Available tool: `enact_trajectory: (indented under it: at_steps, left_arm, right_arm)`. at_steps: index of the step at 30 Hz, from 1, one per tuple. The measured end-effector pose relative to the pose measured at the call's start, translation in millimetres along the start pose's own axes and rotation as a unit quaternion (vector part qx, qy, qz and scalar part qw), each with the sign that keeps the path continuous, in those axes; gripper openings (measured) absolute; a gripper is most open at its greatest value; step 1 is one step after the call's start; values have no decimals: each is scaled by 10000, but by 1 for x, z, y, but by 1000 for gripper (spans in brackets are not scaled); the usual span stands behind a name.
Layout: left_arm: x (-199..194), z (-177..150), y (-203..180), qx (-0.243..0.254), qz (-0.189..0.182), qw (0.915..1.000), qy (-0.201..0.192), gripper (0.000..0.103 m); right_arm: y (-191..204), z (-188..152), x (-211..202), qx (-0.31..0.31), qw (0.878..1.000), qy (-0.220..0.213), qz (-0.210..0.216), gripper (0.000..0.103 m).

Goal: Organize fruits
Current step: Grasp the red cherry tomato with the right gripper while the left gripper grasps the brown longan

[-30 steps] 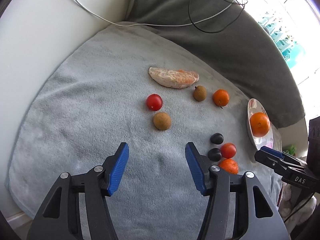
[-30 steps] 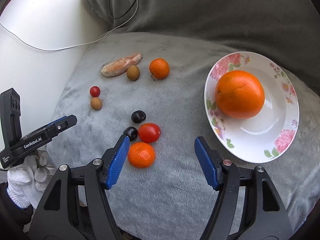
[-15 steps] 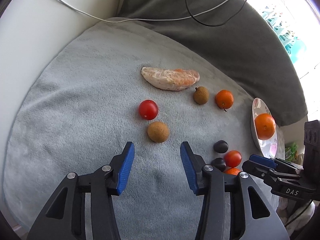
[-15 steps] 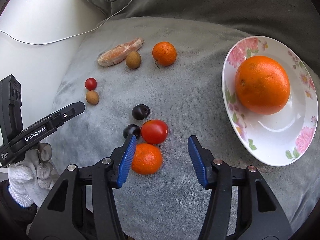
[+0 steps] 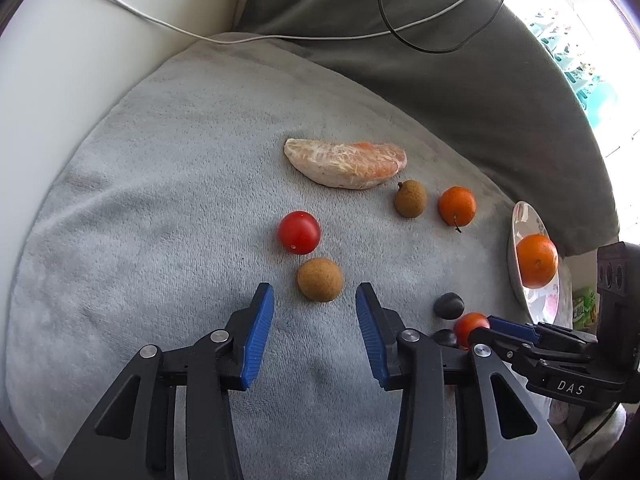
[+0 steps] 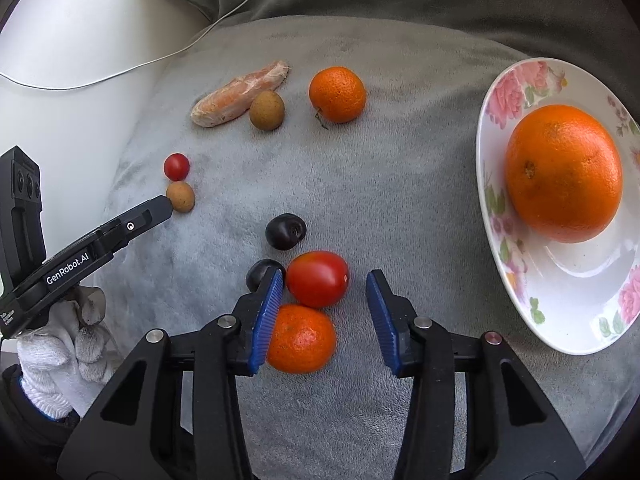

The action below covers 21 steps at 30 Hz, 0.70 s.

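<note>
Loose fruit lies on a grey towel [image 5: 160, 184]. My left gripper [image 5: 315, 295] is open just short of a brown longan [image 5: 320, 279], with a small red tomato [image 5: 299, 232] behind it. My right gripper [image 6: 325, 282] is open around a larger red tomato [image 6: 318, 279], with a small mandarin [image 6: 302, 339] between its fingers nearer the camera. Two dark plums [image 6: 286, 231] lie just beyond. A flowered plate [image 6: 568, 280] at the right holds a big orange [image 6: 564, 173].
A peeled citrus segment [image 5: 346, 163], a second longan [image 5: 410, 198] and another mandarin [image 5: 457, 206] lie at the towel's far side. Dark grey cushions [image 5: 440, 60] with cables rise behind. A white surface [image 5: 60, 60] borders the left.
Both grippers have moved forward and lower. The left has closed in on the brown longan; the right now straddles the larger tomato and near mandarin. Both jaws have narrowed a little.
</note>
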<state>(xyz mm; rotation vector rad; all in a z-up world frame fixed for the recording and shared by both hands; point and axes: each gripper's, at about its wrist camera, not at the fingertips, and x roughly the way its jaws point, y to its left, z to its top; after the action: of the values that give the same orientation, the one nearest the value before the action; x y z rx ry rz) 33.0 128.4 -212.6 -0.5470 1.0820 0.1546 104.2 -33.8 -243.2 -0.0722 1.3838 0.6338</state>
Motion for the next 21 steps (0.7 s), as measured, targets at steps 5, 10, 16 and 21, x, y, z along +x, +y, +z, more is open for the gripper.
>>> enact_trajectory:
  at_steps: [5, 10, 16, 21]
  left_arm:
    - [7, 1, -3, 78, -19, 9999, 88, 36]
    - [12, 3, -5, 97, 11, 9999, 123, 33]
    - [16, 6, -5, 94, 0, 9998, 164, 27]
    - [17, 7, -1, 7, -67, 9999, 146, 24]
  right_arm:
    - [-5, 1, 4, 71, 9999, 65, 111, 44]
    - [-5, 2, 7, 69, 9997, 121, 181, 43]
    - [-4, 3, 11, 31, 9996, 182, 233, 39]
    - [1, 4, 15, 4, 9995, 195, 251, 36]
